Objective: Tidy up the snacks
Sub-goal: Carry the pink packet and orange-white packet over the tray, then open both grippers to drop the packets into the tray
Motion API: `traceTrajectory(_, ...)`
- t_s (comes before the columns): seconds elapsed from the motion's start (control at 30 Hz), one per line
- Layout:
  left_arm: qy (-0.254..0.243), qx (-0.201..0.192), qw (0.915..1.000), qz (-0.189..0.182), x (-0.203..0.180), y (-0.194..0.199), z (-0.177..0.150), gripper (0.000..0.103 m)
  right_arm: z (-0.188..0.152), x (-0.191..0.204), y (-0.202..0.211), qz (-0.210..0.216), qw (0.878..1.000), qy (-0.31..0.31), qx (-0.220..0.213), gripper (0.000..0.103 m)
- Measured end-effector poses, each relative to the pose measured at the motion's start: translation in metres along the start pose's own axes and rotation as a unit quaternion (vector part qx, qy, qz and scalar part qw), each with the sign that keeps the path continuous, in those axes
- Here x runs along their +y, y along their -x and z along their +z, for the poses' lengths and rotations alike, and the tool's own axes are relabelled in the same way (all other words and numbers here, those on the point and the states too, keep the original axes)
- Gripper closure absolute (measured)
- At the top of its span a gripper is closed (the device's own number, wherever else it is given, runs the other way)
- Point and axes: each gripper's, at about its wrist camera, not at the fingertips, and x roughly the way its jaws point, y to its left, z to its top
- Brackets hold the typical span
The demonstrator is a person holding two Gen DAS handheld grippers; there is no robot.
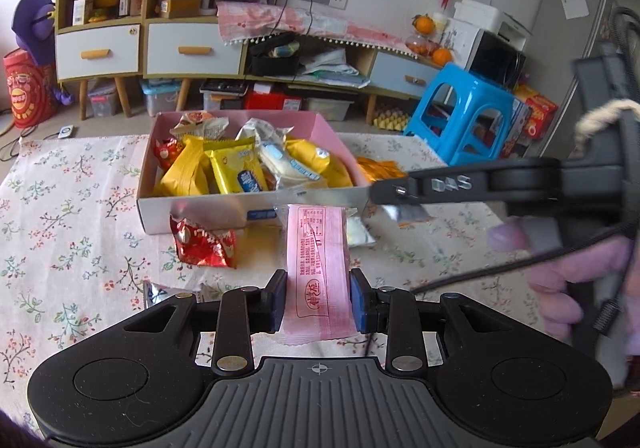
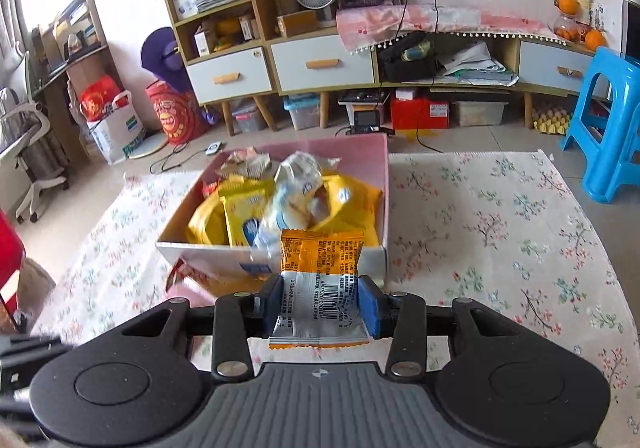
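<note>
Gripping flat glossy packets: left gripper (image 1: 319, 302) pink packet (image 1: 318, 268) (crinkle-edged), right gripper (image 2: 320, 306) orange packet (image 2: 320, 280).

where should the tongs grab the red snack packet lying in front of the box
Grip the red snack packet across its puffy middle, coming down from above. It lies flat on the floral tablecloth, close against the box's front wall, so a sideways approach looks blocked there.

The box (image 2: 376, 260) brims with packets; loose packets (image 1: 204, 244) crowd its front; worktop (image 2: 500, 248) right of it lies bare.

Pink packet (image 1: 318, 268), floral tablecloth (image 1: 72, 232)
</note>
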Motion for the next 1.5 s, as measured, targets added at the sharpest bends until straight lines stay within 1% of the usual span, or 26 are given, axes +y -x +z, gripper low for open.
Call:
traceTrajectory(0.13, -0.001, -0.011, 0.9999, -0.003, 0.000, 0.006, 0.008, 0.074, 0.012, 0.003, -0.007, 0.004, 1.000, -0.014, -0.006, 0.072)
traceTrajectory(0.33, -0.013, -0.027, 0.9993, 0.023, 0.011, -0.004, 0.034, 0.074, 0.028, -0.001, -0.022, 0.015, 0.999, -0.038, -0.012, 0.072)
traceTrajectory(0.4, -0.012, -0.032, 0.9991, 0.026, 0.019, -0.011, 0.044, 0.074, 0.034, -0.005, -0.029, 0.019, 0.999, -0.049, -0.013, 0.072)
traceTrajectory(0.5, -0.012, -0.030, 0.9990, 0.031, 0.030, -0.028, 0.060, 0.074, 0.041, -0.012, -0.038, 0.031, 0.997, -0.066, -0.013, 0.072)
traceTrajectory(0.63, -0.021, -0.029, 0.9978, 0.056, 0.043, -0.059, 0.080, 0.074, 0.050, -0.019, -0.053, 0.030, 0.997, -0.065, -0.016, 0.072)
traceTrajectory(0.73, -0.026, -0.022, 0.9968, 0.073, 0.052, -0.085, 0.090, 0.074, 0.057, -0.025, -0.068, 0.029, 0.997, -0.066, -0.013, 0.072)
traceTrajectory(0.87, -0.017, -0.006, 0.9974, 0.070, 0.062, -0.116, 0.101, 0.074, 0.066, -0.028, -0.087, 0.017, 0.998, -0.064, -0.006, 0.072)
traceTrajectory(0.97, -0.013, -0.004, 0.9973, 0.072, 0.067, -0.132, 0.106, 0.074, 0.073, -0.031, -0.098, 0.010, 0.998, -0.061, -0.006, 0.072)
traceTrajectory(1.07, -0.011, 0.000, 0.9965, 0.082, 0.072, -0.145, 0.111, 0.074, 0.080, -0.034, -0.109, 0.008, 0.998, -0.065, -0.004, 0.072)
traceTrajectory(1.27, -0.008, 0.005, 0.9954, 0.096, 0.076, -0.162, 0.123, 0.073, 0.085, -0.032, -0.125, 0.001, 0.998, -0.058, 0.002, 0.071)
traceTrajectory(1.37, -0.010, 0.001, 0.9951, 0.099, 0.077, -0.167, 0.126, 0.073, 0.087, -0.033, -0.129, -0.005, 0.998, -0.058, 0.003, 0.067)
traceTrajectory(1.43, -0.007, -0.004, 0.9954, 0.095, 0.079, -0.168, 0.128, 0.073, 0.088, -0.034, -0.130, -0.007, 0.998, -0.060, 0.001, 0.067)
traceTrajectory(1.5, 0.002, -0.007, 0.9964, 0.085, 0.083, -0.169, 0.129, 0.070, 0.090, -0.035, -0.129, -0.007, 0.998, -0.066, -0.003, 0.055)
